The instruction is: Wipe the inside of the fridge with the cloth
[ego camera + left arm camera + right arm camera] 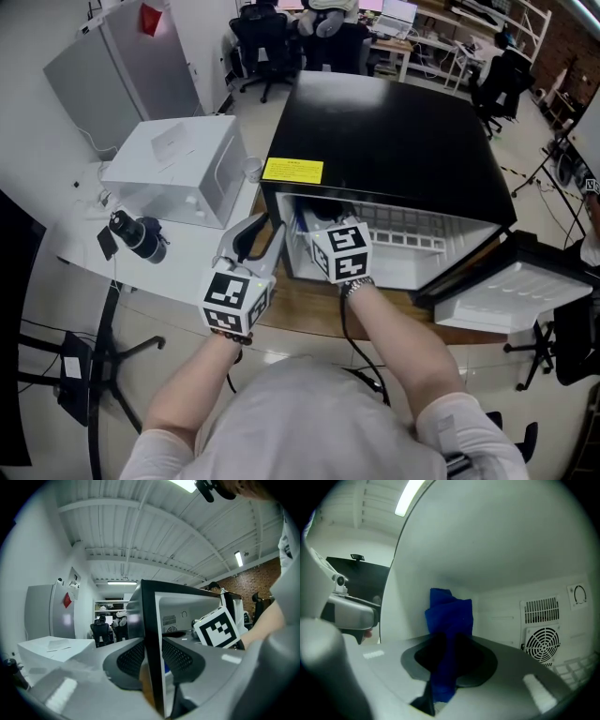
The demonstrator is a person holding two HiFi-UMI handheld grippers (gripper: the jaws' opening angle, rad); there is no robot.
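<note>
The blue fabric cloth [449,620] is clamped in the right gripper [447,656]. With the left gripper [154,663] parted astride the wall of the black metal fridge [394,141], the fridge could be shoved during wiping.

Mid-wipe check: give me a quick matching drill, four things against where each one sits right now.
Things:
1. blue cloth
2. left tool
3. fridge door
4. yellow label

Places:
A. on the fridge's black top
B. swung open, on the right
C. clamped in the right tool, inside the fridge
D. at the fridge's front left edge

Pairs: 1-C, 2-D, 3-B, 4-A
</note>
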